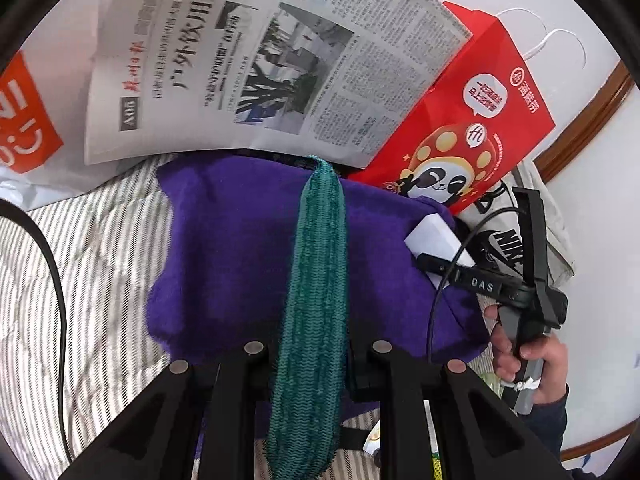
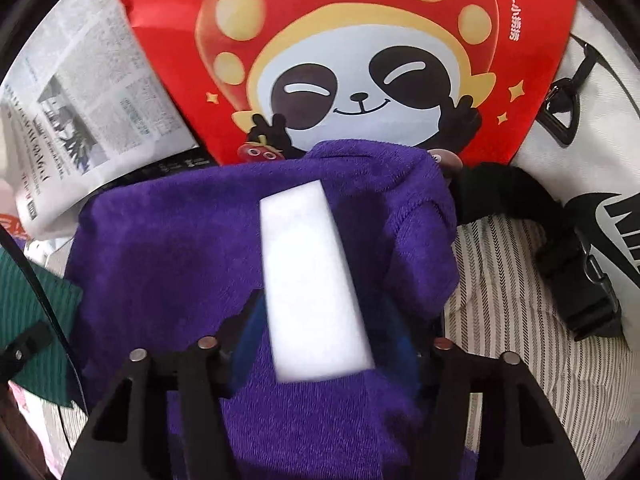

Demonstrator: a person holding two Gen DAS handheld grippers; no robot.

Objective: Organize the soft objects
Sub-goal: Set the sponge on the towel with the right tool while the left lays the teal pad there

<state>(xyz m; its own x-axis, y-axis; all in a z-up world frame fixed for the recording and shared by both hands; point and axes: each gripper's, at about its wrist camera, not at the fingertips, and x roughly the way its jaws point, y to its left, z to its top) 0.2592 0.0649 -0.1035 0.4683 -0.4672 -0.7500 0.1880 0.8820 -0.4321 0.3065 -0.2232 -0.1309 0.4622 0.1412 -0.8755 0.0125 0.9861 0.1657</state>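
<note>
The left gripper (image 1: 310, 354) is clamped on a green knitted cloth (image 1: 316, 300), which drapes forward over a purple towel (image 1: 224, 256). The towel lies bunched on a striped sheet (image 1: 92, 248), in front of a newspaper (image 1: 256, 60) and a red paper bag (image 2: 360, 60) printed with a panda. The right gripper (image 2: 320, 354) has its jaws parted; a white sponge block (image 2: 312, 288) lies lengthwise between them on the towel, the pads apparently clear of its sides. A white sports bag (image 2: 600, 168) with a black strap lies to the right.
</note>
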